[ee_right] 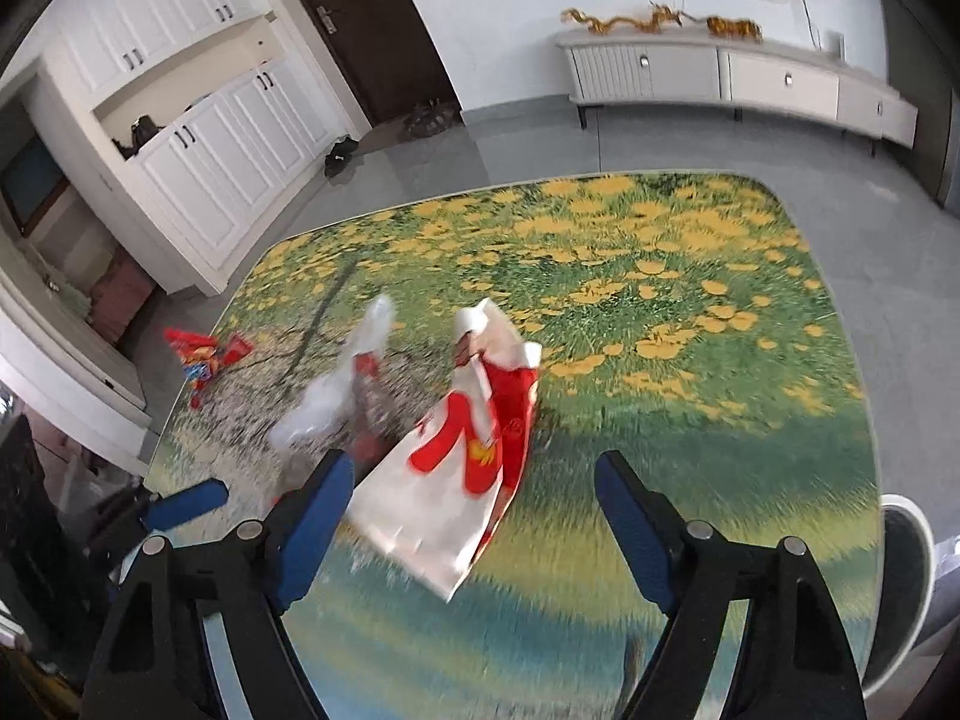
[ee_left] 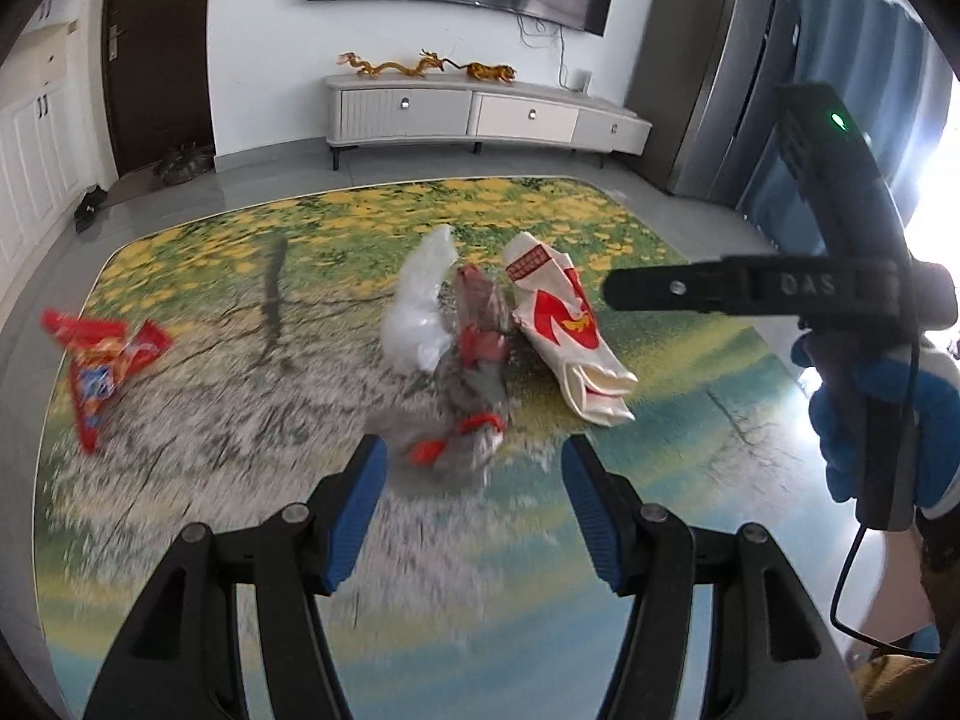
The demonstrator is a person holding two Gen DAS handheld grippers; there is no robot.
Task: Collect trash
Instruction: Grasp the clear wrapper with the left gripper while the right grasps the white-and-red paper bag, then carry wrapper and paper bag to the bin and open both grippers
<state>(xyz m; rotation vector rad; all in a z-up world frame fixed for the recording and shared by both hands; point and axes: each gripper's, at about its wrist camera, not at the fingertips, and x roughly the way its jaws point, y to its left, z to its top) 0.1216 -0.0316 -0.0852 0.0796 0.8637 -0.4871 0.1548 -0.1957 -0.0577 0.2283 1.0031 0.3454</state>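
Paper bag (ee_right: 462, 468) lies long axis front-back, just ahead of right gripper (ee_right: 474, 516), jaws spread empty; left gripper (ee_left: 474, 504) also spread, nearer clear wrapper (ee_left: 462, 420).

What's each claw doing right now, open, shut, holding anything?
Left claw: open, empty, above the crumpled clear wrapper.
Right claw: open, empty, over the red-and-white paper bag.

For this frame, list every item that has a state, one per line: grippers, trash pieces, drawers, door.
Left gripper: open, empty, above the clear wrapper.
Right gripper: open, empty, over the paper bag.
Paper bag: crumpled, lying flat.
White plastic bag: crumpled, loose.
Clear wrapper: crumpled, blurred.
Red snack packet: torn open, apart from the rest.
TV cabinet drawers: shut.
Door: shut.
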